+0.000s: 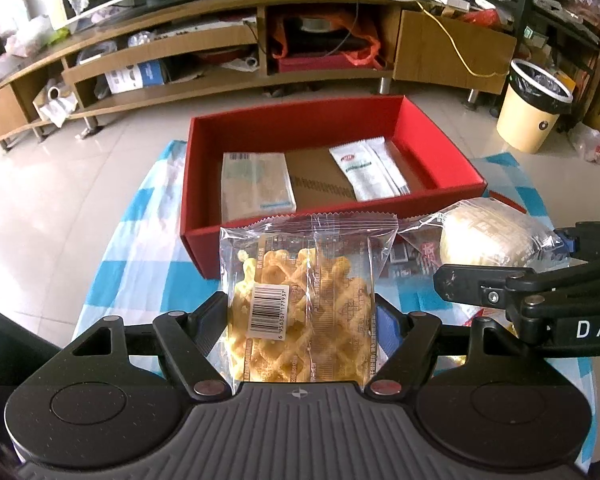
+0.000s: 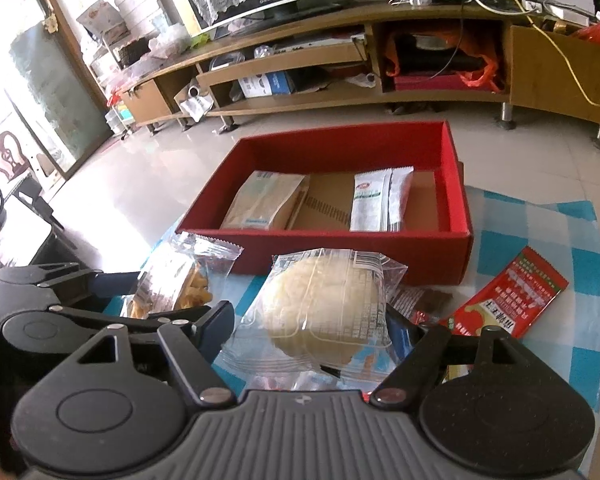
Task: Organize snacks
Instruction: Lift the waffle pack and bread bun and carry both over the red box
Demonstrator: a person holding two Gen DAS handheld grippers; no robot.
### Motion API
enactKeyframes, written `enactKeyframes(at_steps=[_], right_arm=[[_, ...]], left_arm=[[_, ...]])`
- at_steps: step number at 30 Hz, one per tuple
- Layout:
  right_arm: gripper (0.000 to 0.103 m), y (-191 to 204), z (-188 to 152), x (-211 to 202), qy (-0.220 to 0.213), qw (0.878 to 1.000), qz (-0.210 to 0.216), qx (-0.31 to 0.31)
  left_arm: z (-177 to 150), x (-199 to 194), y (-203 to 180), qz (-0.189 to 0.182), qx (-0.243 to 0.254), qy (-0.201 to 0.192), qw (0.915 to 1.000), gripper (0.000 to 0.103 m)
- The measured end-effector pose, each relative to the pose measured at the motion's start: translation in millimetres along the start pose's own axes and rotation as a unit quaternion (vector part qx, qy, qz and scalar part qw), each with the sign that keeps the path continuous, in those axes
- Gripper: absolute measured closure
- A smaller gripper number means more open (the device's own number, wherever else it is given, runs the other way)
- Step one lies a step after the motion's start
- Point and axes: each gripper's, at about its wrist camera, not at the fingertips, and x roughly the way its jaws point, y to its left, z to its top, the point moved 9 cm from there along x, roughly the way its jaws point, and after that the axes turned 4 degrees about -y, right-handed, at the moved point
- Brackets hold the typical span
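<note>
My left gripper is shut on a clear packet of yellow waffle snacks, held just in front of the red box. My right gripper is shut on a clear packet with a round pale pastry, also near the box's front wall. The box holds a pale flat packet on the left and a white sachet on the right. The waffle packet also shows in the right wrist view, and the pastry in the left wrist view.
A red sachet and a small dark red packet lie on the blue-checked tablecloth at right. Beyond the table are a wooden TV stand and a cream bin on the tiled floor.
</note>
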Motion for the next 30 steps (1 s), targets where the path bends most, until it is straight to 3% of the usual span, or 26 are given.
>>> enactKeyframes(at_steps=[30], right_arm=[[0.027,-13.1,75.6,1.9,-0.081,0.996,-0.002,0.027]], left_arm=[[86.8,6.6,11.5,0.038,-0.039,-0.079,0.9954,0.024]])
